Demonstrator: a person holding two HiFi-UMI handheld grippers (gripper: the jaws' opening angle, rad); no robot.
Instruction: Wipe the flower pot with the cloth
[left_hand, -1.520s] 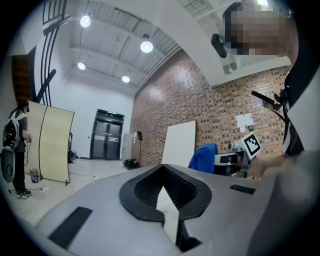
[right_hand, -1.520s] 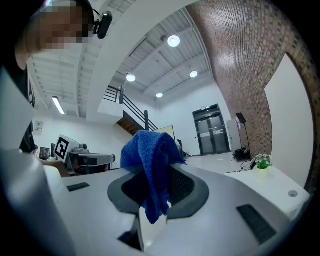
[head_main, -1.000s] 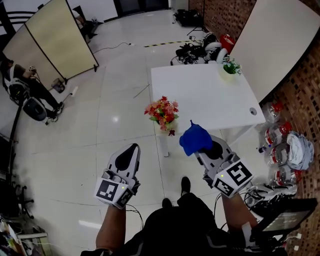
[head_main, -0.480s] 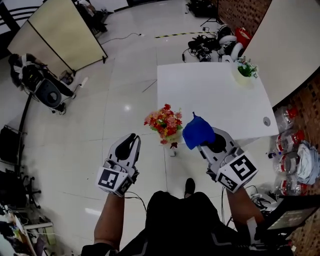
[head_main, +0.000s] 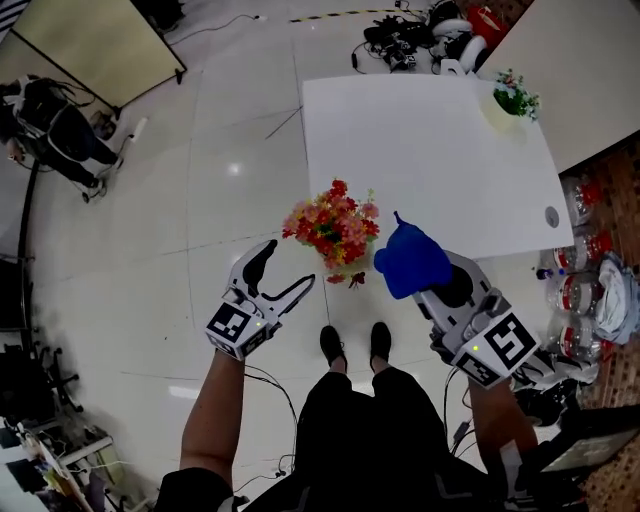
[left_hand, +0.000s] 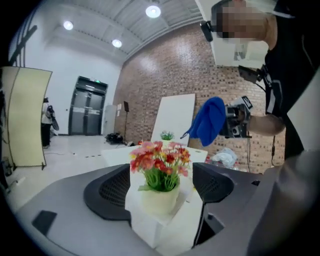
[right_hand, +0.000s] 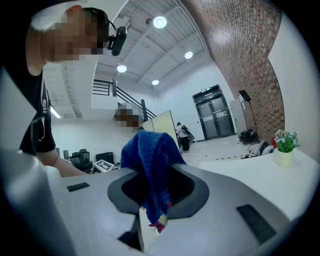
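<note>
At the upper left a folding screen (head_main: 95, 40) stands on the floor, and a person (head_main: 55, 125) is just below it. My left tool (head_main: 290, 263), at lower centre-left, has just been opening. Its jaws stand apart with nothing pressed between the pads, and a black-and-white square marker (head_main: 231, 324) faces up on its cube.

In the left gripper view the flower pot (left_hand: 159, 200) shows in the gap ahead of the jaws. It sits upright on the near left corner of the white tabletop (head_main: 420, 150). Its red, pink and yellow flowers (head_main: 333, 222) spread wide and hide most of the pot from above.

Just right of the flowers, the blue cloth (head_main: 410, 262) bunches up over the tip of my right tool (head_main: 440, 292). That tool's jaws are clamped on the cloth, which hangs down between them.

A small green plant (head_main: 513, 98) stands near the tabletop's far right edge, well apart from the pot. A tangle of cables and gear (head_main: 420, 45) lies on the floor beyond the tabletop. Bottles (head_main: 578, 290) are clustered on the floor at the right edge.
</note>
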